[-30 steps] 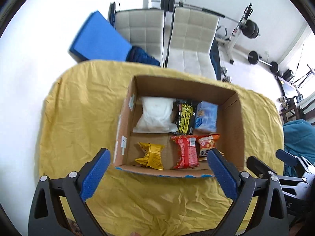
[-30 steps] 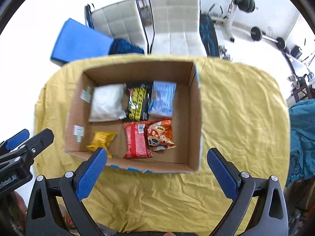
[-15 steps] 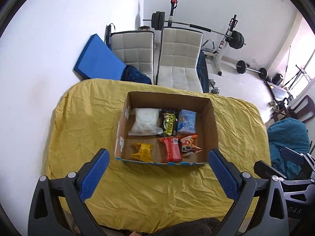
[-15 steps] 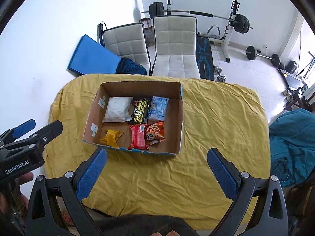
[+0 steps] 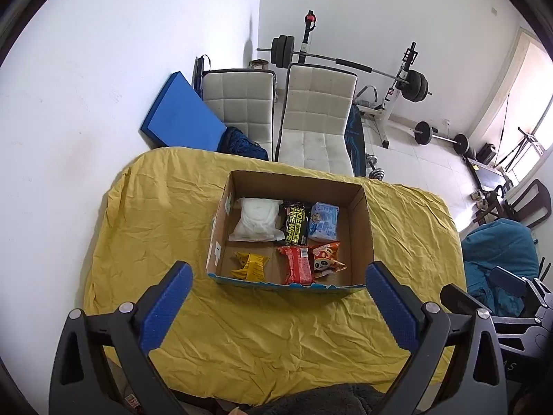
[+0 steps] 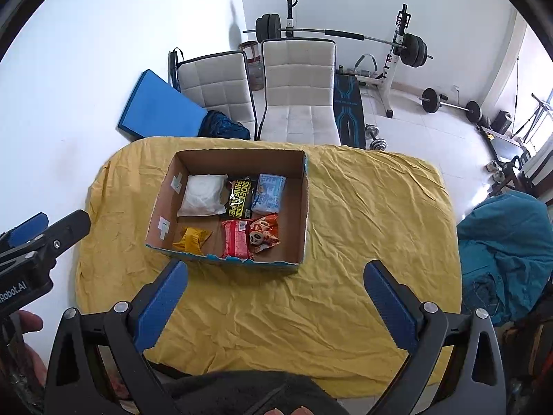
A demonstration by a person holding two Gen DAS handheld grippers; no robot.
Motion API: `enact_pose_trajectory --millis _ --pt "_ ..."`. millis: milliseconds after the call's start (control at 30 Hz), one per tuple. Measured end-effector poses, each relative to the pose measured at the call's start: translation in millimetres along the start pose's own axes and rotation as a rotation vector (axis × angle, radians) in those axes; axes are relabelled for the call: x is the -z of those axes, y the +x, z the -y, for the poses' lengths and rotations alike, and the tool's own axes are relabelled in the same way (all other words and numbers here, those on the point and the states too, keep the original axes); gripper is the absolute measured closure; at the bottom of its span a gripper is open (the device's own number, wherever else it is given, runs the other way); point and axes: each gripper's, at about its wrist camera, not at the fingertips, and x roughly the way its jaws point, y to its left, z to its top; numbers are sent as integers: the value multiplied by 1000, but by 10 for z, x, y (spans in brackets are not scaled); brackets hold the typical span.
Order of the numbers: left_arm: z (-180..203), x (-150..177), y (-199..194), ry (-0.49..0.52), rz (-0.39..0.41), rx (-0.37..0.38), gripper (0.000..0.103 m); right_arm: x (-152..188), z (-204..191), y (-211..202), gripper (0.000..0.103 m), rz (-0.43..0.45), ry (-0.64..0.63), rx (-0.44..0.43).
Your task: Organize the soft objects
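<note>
Open cardboard box [image 5: 359,235] sits mid-surface on yellow cloth [image 5: 262,339], long axis running left-right, open top up. Six soft packs inside, lying flat in 2 rows. Back row, L to R: white pouch [image 5: 257,219], black-and-yellow pack [image 5: 294,223], pale blue pack [image 5: 323,222], each w/ long axis pointing front-to-back. Front row: crumpled yellow packet [image 5: 250,265], red packet [image 5: 298,264], orange panda packet [image 5: 326,258] tilted, overlapping the red one's right side. Right third of box floor bare.

Cloth bare all round the box, widest to the right & in front. Two white chairs [image 6: 297,93] just beyond far edge; weight bench behind.

Left hand-held gripper [image 5: 278,307] held above near edge, blue pads spread wide, gripping nothing, touching nothing. Right hand-held gripper [image 6: 273,306] same: spread wide, nothing between pads, well clear of box.
</note>
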Motion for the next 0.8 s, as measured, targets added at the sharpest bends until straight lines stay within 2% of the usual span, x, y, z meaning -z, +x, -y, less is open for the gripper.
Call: enact_pose_trajectory --millis 800 --pt "55 170 -23 24 -21 -27 0 38 117 -196 0 39 29 51"
